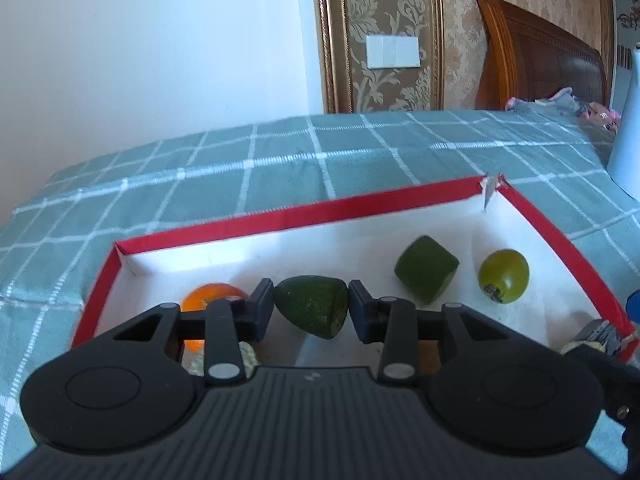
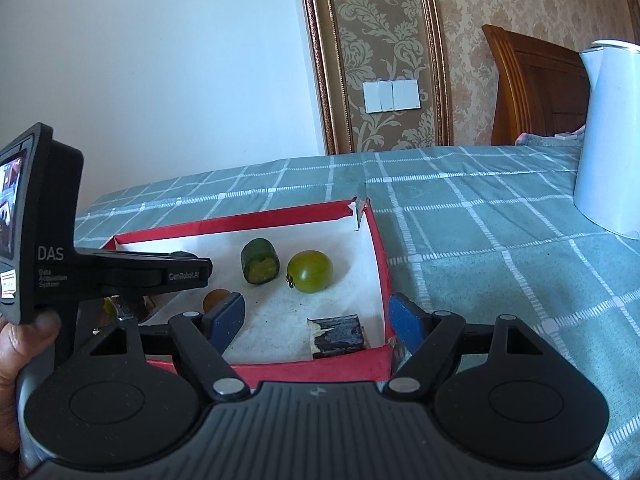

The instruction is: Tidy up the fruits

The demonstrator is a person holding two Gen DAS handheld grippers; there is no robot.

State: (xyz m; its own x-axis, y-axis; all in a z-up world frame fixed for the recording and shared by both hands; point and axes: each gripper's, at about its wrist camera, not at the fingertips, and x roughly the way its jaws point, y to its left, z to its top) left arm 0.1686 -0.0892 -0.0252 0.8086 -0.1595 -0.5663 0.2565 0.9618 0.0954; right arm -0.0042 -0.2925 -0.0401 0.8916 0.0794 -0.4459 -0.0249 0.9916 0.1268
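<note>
Two grippers: left gripper [image 1: 311, 309] and right gripper [image 2: 316, 320], both at the near side of the red box [image 1: 304, 212].
Left grip: pads pressed on both sides of a dark green wedge fruit [image 1: 314, 305]; it seems held just above the white floor, though contact below is hidden.
Wedge axis: blunt end to the right, taper down toward the camera.
Right grip: jaws wide apart and holding nothing, straddling the box's near right corner; the right blue pad [image 2: 404, 318] is outside the wall.
Fruits in box: orange [image 1: 212, 298] just left of the wedge; cut green piece [image 1: 426, 274] and green tomato [image 1: 504, 276] to the right, apart from each other.
Nearer hand: judged, the right one for the tomato and cut piece.
Other: dark block [image 2: 338, 336] in the near right corner; white kettle [image 2: 608, 140] on the checked cloth [image 2: 480, 216].
Hard to tell: something pale under the left finger [image 1: 248, 354], half hidden; the right view shows the orange only as a sliver.
</note>
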